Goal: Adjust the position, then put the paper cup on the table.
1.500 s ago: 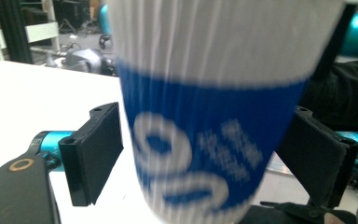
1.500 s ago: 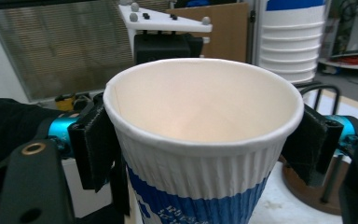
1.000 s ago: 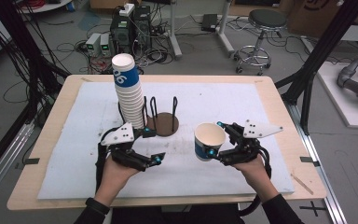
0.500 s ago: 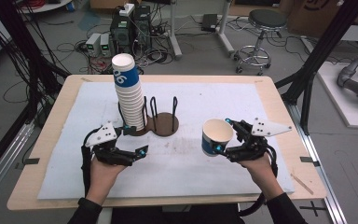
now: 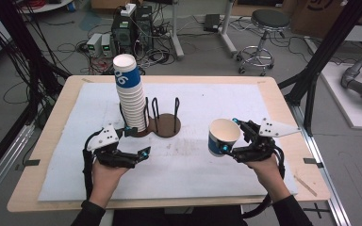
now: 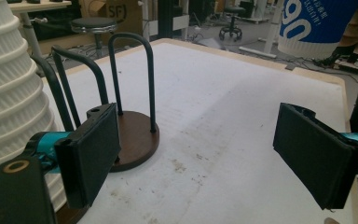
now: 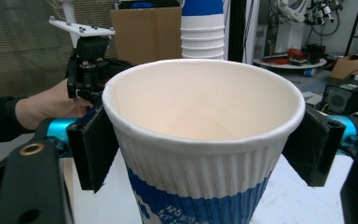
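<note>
High view: the table carries a white mat, and on it the tall stack of cups stands in the brown rack. Your left gripper sits just in front of that rack, jaws apart around nothing. Right of the rack, your right gripper is clamped on a single paper cup, mouth up
</note>
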Available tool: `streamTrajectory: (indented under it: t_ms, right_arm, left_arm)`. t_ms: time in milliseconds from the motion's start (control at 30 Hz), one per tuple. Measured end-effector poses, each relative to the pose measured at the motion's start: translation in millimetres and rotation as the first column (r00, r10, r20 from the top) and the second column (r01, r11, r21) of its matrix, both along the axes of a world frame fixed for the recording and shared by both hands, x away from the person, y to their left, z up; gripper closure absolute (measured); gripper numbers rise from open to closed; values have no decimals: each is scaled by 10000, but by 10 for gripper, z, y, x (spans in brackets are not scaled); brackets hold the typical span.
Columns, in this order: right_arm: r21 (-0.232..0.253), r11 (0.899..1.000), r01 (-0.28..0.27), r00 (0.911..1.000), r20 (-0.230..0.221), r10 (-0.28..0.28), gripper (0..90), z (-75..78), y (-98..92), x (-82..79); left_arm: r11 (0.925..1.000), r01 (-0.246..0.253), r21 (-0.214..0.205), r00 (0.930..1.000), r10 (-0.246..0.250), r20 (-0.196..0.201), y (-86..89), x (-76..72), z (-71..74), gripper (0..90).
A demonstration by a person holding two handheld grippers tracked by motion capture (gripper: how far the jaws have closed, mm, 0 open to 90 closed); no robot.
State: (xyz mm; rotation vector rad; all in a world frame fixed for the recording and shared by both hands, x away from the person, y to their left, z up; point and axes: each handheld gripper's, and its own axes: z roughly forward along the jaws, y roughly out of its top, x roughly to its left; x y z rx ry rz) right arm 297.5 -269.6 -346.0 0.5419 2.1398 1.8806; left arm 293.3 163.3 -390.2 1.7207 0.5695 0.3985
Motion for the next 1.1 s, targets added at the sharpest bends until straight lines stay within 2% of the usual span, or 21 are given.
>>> streamTrajectory:
  t_ms: [100, 167, 300, 433, 767, 900, 1000, 1100]
  right_arm:
    - [-35, 10000, -1, 10000, 80, 2, 209, 3, 17, -5]
    - [-81, 10000, -7, 10000, 77, 7, 209, 8, 29, 0]
    - [-100, 9999, 44, 9999, 102, -43, 209, 16, 23, 17]
    - [63, 9998, 182, 9998, 71, -182, 209, 31, -23, 18]
    - [-138, 9989, 443, 9987, 245, -439, 209, 88, -41, 66]
    - [-217, 9975, 676, 9974, 245, -670, 209, 103, -99, 110]
    - [-309, 9954, 911, 9957, 189, -906, 209, 131, -156, 146]
    - [-416, 9922, 1177, 9926, 340, -1163, 209, 169, -219, 192]
  left_arm:
    - [9997, 27, 230, 10000, -29, 90, -15, -7, -5, 148]
    - [9998, 183, 106, 9998, -184, 95, -17, -7, -8, 148]
    - [10000, 49, 81, 9994, -52, 334, -4, -15, 4, 148]
    - [10000, -16, 72, 9996, 14, 294, 17, -28, -5, 148]
    - [9992, -398, -62, 9990, 399, 211, 72, -63, -14, 148]
    - [9991, -415, -3, 9988, 415, 261, 67, -69, -18, 148]
    - [9988, -477, 59, 9987, 477, 156, 59, -64, -43, 148]
    - [9992, -399, 54, 9992, 399, 57, 43, -59, -53, 148]
